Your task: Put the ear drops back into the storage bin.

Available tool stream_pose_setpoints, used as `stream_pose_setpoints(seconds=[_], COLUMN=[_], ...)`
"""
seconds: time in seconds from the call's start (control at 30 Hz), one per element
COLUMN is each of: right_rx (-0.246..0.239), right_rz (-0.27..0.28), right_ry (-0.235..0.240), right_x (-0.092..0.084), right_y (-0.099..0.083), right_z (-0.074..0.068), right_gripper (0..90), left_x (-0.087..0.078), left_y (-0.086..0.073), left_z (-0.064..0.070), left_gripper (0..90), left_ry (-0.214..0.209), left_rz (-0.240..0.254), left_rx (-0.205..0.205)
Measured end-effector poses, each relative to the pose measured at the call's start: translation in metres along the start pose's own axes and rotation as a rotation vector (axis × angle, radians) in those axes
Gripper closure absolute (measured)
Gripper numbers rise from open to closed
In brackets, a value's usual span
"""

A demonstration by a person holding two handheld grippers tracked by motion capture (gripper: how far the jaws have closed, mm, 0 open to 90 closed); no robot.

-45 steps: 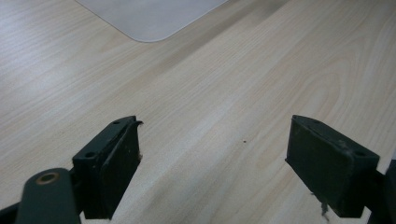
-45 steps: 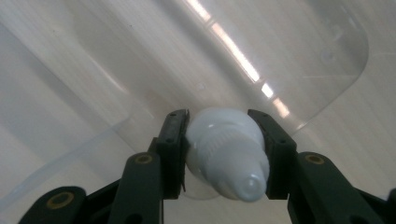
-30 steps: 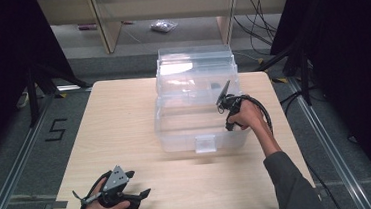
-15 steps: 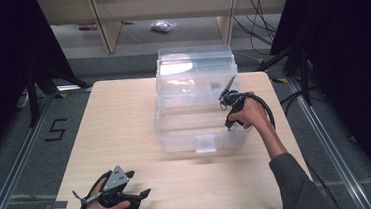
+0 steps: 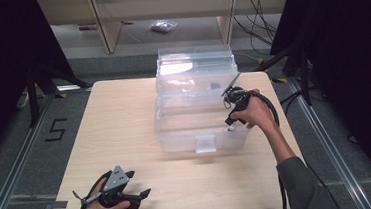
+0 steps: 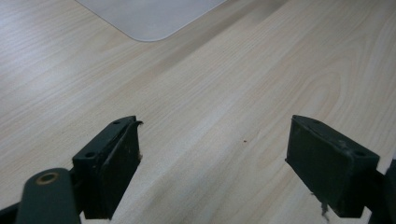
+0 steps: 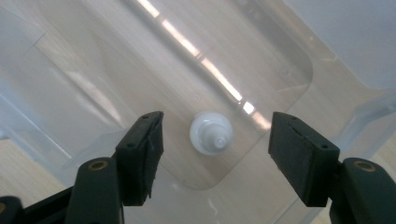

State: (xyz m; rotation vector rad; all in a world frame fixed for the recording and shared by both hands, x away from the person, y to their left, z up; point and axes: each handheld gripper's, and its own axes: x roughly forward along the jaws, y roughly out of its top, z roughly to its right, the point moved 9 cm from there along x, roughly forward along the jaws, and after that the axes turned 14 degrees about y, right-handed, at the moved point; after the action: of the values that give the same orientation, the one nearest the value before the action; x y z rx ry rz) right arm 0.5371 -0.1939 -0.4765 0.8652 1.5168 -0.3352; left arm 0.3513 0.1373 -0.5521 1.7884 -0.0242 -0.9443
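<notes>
I hold my right gripper [image 5: 231, 123] over the near right corner of the clear plastic bin [image 5: 200, 114], pointing straight down, jaws spread wide. Between them, on the bin's floor, stands a small white bottle [image 7: 211, 132], cap toward me; I judge I'm lined up to lower onto it. My left gripper [image 5: 139, 194] rests low at the table's [image 5: 124, 119] near left edge, jaws apart and empty, parked out of the way.
</notes>
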Motion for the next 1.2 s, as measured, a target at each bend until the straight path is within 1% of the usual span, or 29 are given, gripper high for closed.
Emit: stream_pose_setpoints(seconds=[0.07,0.1,0.2,0.23,0.3,0.37,0.4,0.43,0.47,0.5,0.53,0.57,0.6,0.63,0.67,0.7,0.73,0.77,0.8,0.83,0.87,0.93,1.0,1.03,1.07,1.1,1.13,1.17,1.2], right_rx=[-0.025,-0.014,-0.023,-0.037,-0.029,-0.039,-0.042,-0.035,-0.048,-0.041,-0.055,-0.050,-0.060,-0.058,-0.057,-0.068,-0.057,-0.056,-0.067,-0.058,-0.071,-0.060,-0.077,-0.071,-0.079,-0.070,-0.073,-0.071,-0.079], right_rz=[0.020,0.027,0.055,0.064,0.069,0.080,0.090,0.092,0.097,0.102,0.106,0.106,0.113,0.121,0.134,0.147,0.150,0.153,0.148,0.152,0.160,0.164,0.173,0.169,0.174,0.178,0.186,0.189,0.191], right_ry=[-0.004,-0.002,-0.006,-0.009,-0.003,0.000,-0.002,-0.001,-0.003,-0.005,-0.006,-0.005,-0.006,-0.006,-0.005,-0.004,-0.002,-0.006,-0.006,0.002,-0.001,0.004,0.002,-0.001,-0.002,0.000,0.000,-0.001,0.002], right_x=[-0.005,-0.007,-0.013,-0.013,-0.015,-0.017,-0.018,-0.019,-0.020,-0.021,-0.022,-0.023,-0.024,-0.026,-0.027,-0.028,-0.029,-0.029,-0.029,-0.028,-0.029,-0.030,-0.031,-0.031,-0.032,-0.033,-0.033,-0.034,-0.034], right_y=[0.001,0.001,0.003,0.003,0.003,0.004,0.005,0.004,0.005,0.005,0.005,0.005,0.005,0.005,0.005,0.006,0.004,0.004,0.003,0.002,0.002,0.001,0.000,-0.001,-0.001,-0.001,-0.001,-0.002,-0.002], right_z=[-0.002,-0.005,-0.009,-0.010,-0.014,-0.016,-0.017,-0.019,-0.019,-0.021,-0.022,-0.024,-0.025,-0.026,-0.028,-0.028,-0.031,-0.032,-0.033,-0.036,-0.036,-0.039,-0.038,-0.039,-0.039,-0.039,-0.040,-0.040,-0.041], right_gripper=[34.3,33.9,33.0,32.6,32.3,31.8,31.3,30.7,30.4,30.2,29.6,29.2,29.2,28.8,28.4,28.4,28.4,28.3,28.3,28.3,28.2,27.6,27.6,27.5,27.3,27.3,27.2,27.1,27.1], left_x=[0.000,0.001,0.000,0.000,0.001,0.001,0.000,0.001,0.000,0.001,0.000,0.000,0.000,0.000,0.000,0.001,0.001,0.001,0.001,0.001,0.001,0.001,0.001,0.001,0.000,0.001,0.001,0.001,0.000], left_y=[0.000,0.000,0.000,0.000,0.000,0.000,0.000,0.001,0.000,0.000,0.000,0.000,0.000,0.000,0.000,0.001,0.001,0.001,0.001,0.001,0.001,0.001,0.001,0.000,0.000,0.001,0.001,0.001,0.000], left_z=[0.000,0.000,0.000,0.000,-0.001,0.000,0.000,0.001,0.001,0.000,0.000,0.000,0.000,0.000,0.001,0.001,0.001,0.002,0.002,0.002,0.002,0.002,0.002,0.001,0.001,0.001,0.002,0.001,0.001], left_gripper=[16.8,16.8,16.8,16.8,16.8,16.8,16.8,16.8,16.8,16.8,16.8,16.8,16.8,16.8,16.8,16.8,16.8,16.8,16.8,16.8,16.8,16.8,16.8,16.8,16.9,16.8,16.8,16.8,16.9], left_ry=[0.000,0.007,0.005,0.005,0.010,0.006,0.001,-0.001,-0.001,0.004,-0.002,0.000,0.000,0.000,-0.002,-0.001,0.000,0.000,-0.001,0.000,0.000,0.000,0.000,0.000,-0.002,0.000,0.000,0.000,-0.004], left_rz=[-0.001,0.005,0.002,0.002,0.002,0.004,0.001,0.010,0.004,0.007,-0.002,0.000,0.000,0.000,0.000,0.006,0.009,0.010,0.011,0.011,0.009,0.010,0.011,0.006,0.000,0.009,0.010,0.010,-0.002], left_rx=[0.002,0.002,0.004,0.005,0.013,0.000,0.000,-0.017,-0.006,-0.003,0.000,0.000,0.001,0.001,-0.006,-0.016,-0.018,-0.020,-0.020,-0.021,-0.020,-0.020,-0.021,-0.009,-0.005,-0.019,-0.020,-0.019,-0.007])
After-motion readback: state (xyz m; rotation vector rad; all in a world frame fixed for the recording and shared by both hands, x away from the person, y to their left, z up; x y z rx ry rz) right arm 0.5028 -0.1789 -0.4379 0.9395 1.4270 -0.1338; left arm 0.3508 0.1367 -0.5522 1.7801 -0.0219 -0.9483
